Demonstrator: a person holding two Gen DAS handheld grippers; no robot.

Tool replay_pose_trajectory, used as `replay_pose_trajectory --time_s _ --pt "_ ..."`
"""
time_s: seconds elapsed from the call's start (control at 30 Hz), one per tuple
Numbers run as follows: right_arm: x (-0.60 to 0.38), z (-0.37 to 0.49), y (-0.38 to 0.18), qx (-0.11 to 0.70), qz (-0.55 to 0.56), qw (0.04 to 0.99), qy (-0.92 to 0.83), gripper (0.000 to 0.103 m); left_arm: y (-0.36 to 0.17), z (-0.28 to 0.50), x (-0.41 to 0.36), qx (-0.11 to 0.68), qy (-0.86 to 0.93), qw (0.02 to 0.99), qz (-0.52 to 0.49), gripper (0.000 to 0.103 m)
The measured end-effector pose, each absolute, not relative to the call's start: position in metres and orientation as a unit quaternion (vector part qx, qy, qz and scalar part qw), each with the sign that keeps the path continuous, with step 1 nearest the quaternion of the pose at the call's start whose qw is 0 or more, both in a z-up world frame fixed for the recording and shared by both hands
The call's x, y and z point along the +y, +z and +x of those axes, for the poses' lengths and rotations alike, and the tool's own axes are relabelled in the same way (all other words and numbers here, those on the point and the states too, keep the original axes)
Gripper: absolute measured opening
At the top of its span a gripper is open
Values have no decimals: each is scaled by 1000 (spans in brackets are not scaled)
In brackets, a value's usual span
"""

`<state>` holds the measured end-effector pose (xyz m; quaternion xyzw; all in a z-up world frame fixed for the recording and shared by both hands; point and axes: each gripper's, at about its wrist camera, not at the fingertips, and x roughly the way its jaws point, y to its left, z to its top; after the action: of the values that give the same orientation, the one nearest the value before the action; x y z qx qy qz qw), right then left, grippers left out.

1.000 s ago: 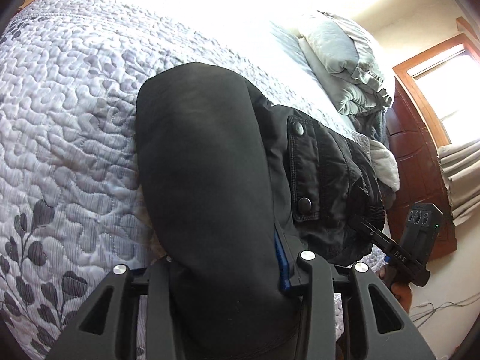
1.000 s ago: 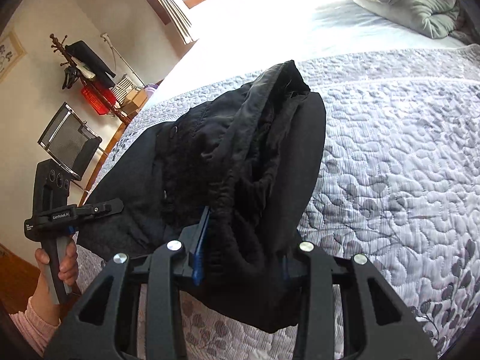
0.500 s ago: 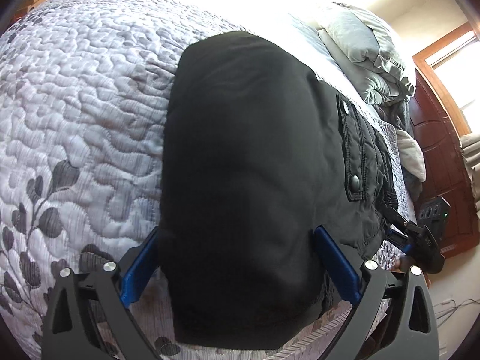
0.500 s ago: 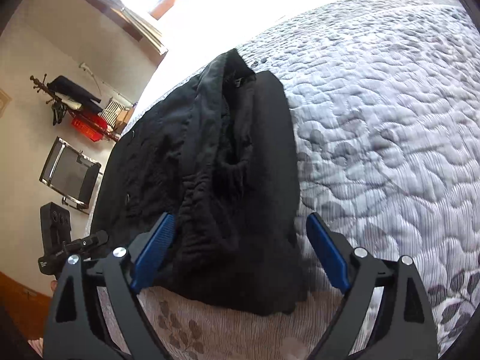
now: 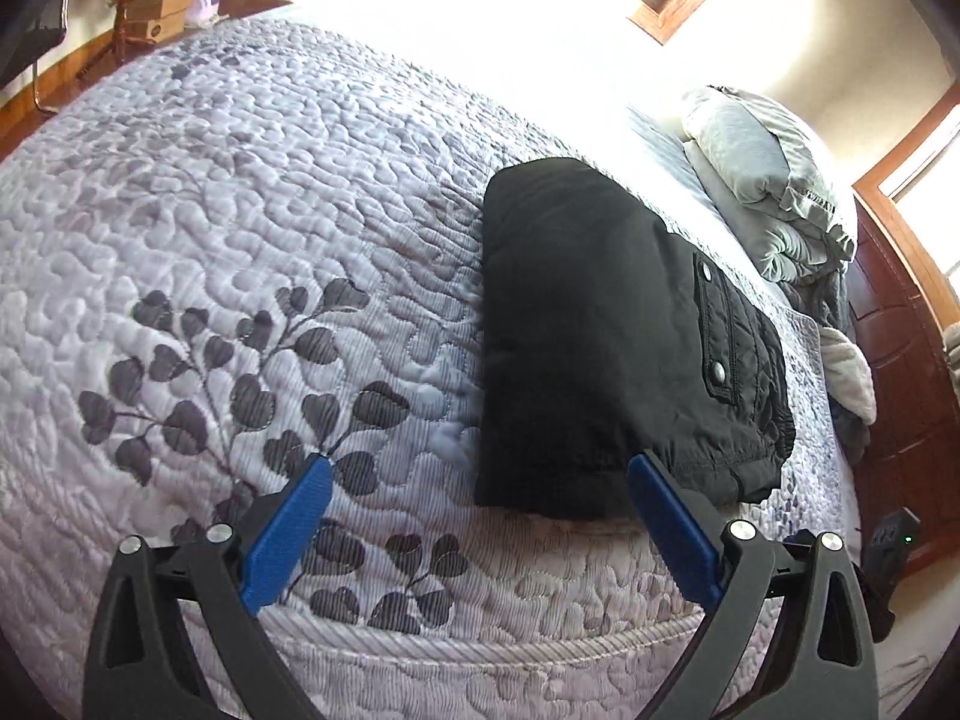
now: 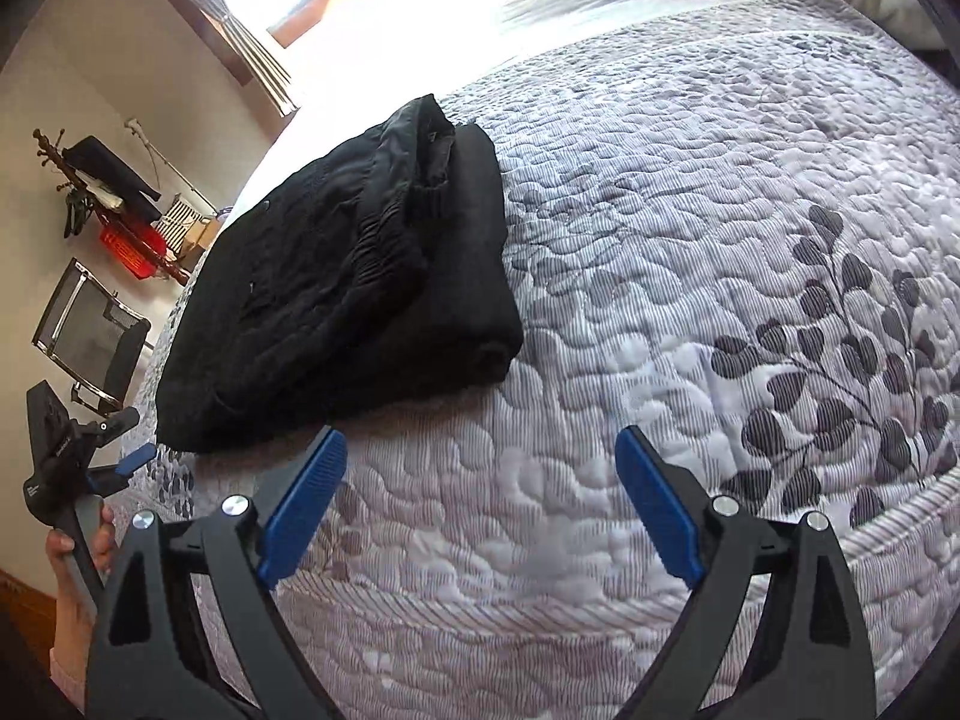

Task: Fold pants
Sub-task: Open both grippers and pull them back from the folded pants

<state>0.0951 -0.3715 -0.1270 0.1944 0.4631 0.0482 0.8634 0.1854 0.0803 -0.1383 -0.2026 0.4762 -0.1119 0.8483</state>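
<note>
The black pants (image 5: 600, 330) lie folded in a compact stack on the quilted bed, a snap pocket on top at the right. In the right wrist view the pants (image 6: 336, 306) sit left of centre. My left gripper (image 5: 480, 474) is open and empty, drawn back at the bed's near edge, its right pad just at the pants' near corner. My right gripper (image 6: 480, 450) is open and empty, in front of and to the right of the stack. The left gripper (image 6: 120, 438) also shows at the far left of the right wrist view, in a hand.
The grey leaf-print quilt (image 5: 240, 240) covers the bed, its piped edge (image 6: 540, 588) close below my grippers. Grey pillows and bedding (image 5: 768, 192) lie at the head. A wooden door (image 5: 900, 360) is on the right. A chair (image 6: 90, 330) and coat rack (image 6: 102, 192) stand by the wall.
Both grippers opened and let go of the pants, then pulled back toward the bed edge. The pants now lie flat and folded on the quilt.
</note>
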Motion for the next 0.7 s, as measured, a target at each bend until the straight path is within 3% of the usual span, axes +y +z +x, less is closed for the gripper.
replay_pose_trajectory --time_s 0.2,0.7 --pt "-337 70 -109 468 140 873 19 98 -118 150 53 468 -86 875 -88 99" --pt "-274 26 -98 494 84 865 -30 100 -116 87 15 499 -52 864 -43 99"
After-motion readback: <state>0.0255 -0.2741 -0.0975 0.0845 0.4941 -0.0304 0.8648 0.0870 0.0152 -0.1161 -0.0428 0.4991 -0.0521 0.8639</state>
